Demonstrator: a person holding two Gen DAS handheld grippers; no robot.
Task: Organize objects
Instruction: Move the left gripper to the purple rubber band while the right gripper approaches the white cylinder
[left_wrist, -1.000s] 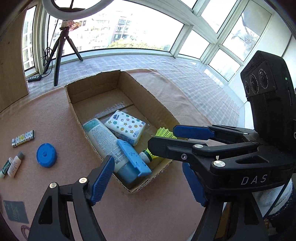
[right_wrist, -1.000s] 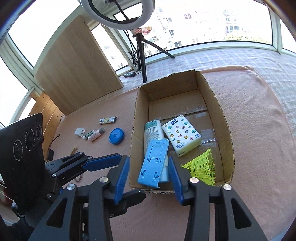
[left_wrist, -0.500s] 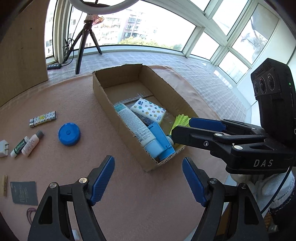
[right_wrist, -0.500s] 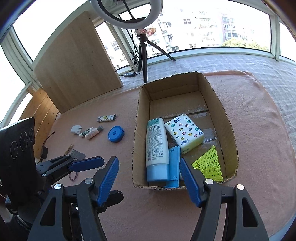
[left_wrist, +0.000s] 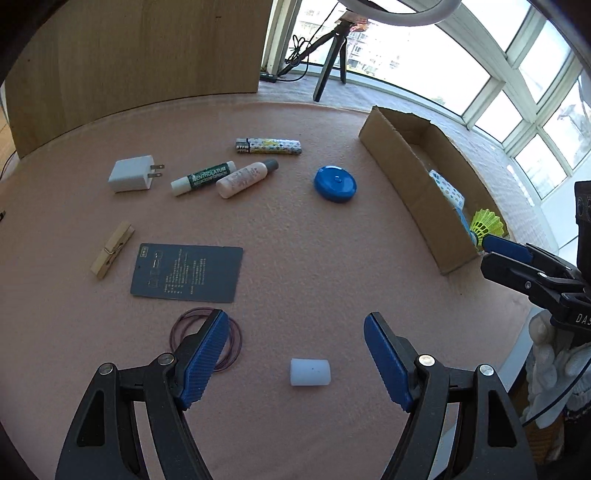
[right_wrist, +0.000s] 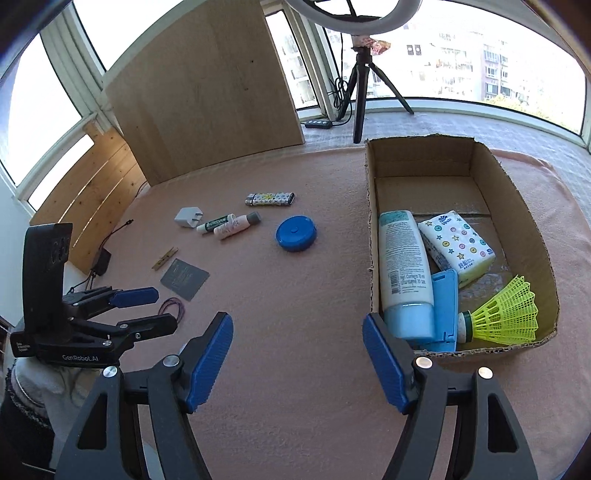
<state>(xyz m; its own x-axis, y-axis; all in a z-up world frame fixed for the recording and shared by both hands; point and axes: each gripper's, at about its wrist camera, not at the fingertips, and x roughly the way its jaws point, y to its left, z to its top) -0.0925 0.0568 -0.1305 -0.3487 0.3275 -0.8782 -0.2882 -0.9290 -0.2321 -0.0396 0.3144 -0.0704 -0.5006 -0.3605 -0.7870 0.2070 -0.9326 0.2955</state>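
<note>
Seen from the left wrist, left gripper (left_wrist: 295, 356) wide open, nothing held, a small white cylinder (left_wrist: 309, 372) lying on the pink mat (left_wrist: 295, 258) in the gap between the blue pads without touching either. Just beside the left pad, partly under it, a bunch of dark rubber bands (left_wrist: 236, 341). Above that, at left centre of the frame, a dark card (left_wrist: 187, 272), with a wooden clothespin (left_wrist: 112, 249) to its left. Higher up, a white plug adapter (left_wrist: 133, 173), a green-labelled lip balm (left_wrist: 204, 178) touching a small pink bottle (left_wrist: 245, 178), and a patterned lighter (left_wrist: 268, 146) above them. Right of those, a round blue case (left_wrist: 335, 184). At upper right, the cardboard box (left_wrist: 410, 184), side wall facing the camera. Seen from the right wrist, right gripper (right_wrist: 297, 363) with jaws opening, nothing between them, held over bare mat in the lower middle of the frame, right pad just in front of the box's near left corner. Inside the box, a white and blue tube (right_wrist: 405, 269) along the left wall, a blue plastic stand (right_wrist: 445, 306) just beside it, a star-patterned tissue pack (right_wrist: 458, 245) toward the middle, and a yellow shuttlecock (right_wrist: 506, 317) in the near right corner.
</note>
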